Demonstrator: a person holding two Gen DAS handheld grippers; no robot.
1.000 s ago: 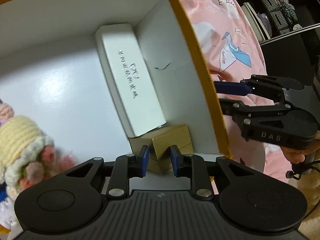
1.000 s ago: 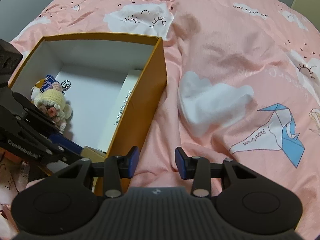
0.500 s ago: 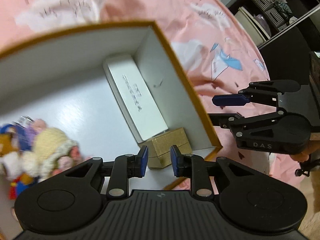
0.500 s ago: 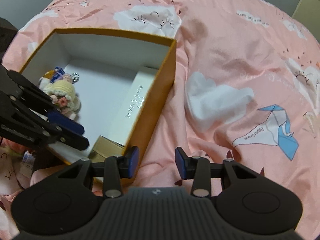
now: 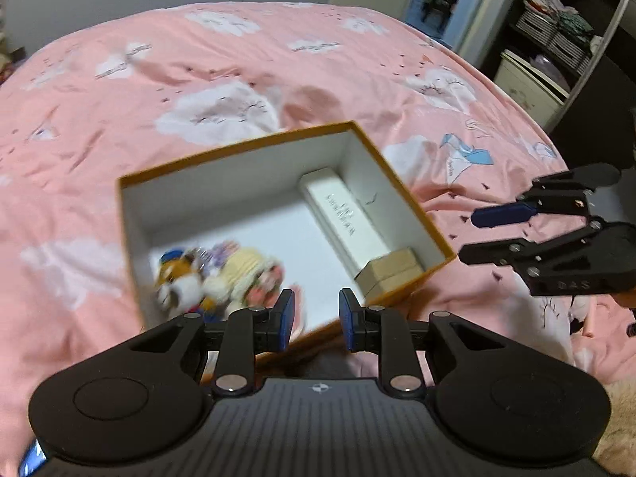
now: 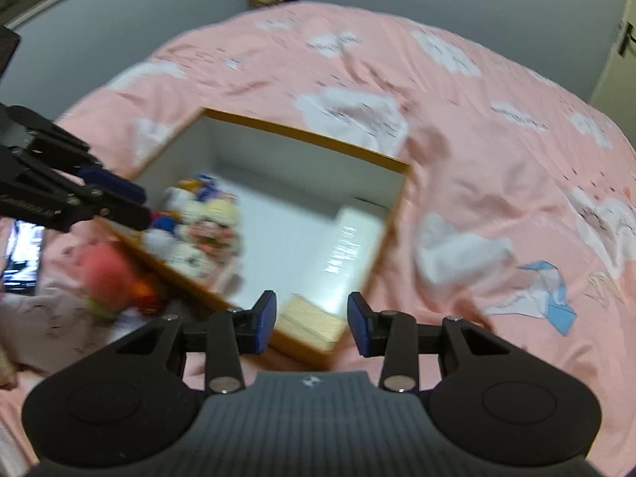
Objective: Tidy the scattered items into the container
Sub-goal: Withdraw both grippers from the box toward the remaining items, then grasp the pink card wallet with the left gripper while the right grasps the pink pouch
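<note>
Holding toys (image 5: pixel 222 274), a white case (image 5: pixel 346 214) and a tan block (image 5: pixel 391 272), the box (image 5: pixel 246 147) looks nearly filled; something red (image 6: pixel 105 274) lies just outside it; both tools, left (image 5: pixel 314 320) and right (image 6: pixel 312 322), gape empty.

A pink bedspread (image 5: pixel 278 63) with cloud prints — dark shelves (image 5: pixel 556 28) of folded items beside it.

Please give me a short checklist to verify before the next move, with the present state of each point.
1. Left gripper holds nothing: ok, jaws apart and empty.
2. Right gripper holds nothing: ok.
3. Orange box upright and open: ok.
4. White case, gold box and plush toys inside the orange box: ok.
5. Nothing left outside: not ok, a blurred red-pink item lies on the bedspread beside the orange box.
6. What that item is: cannot tell.
</note>
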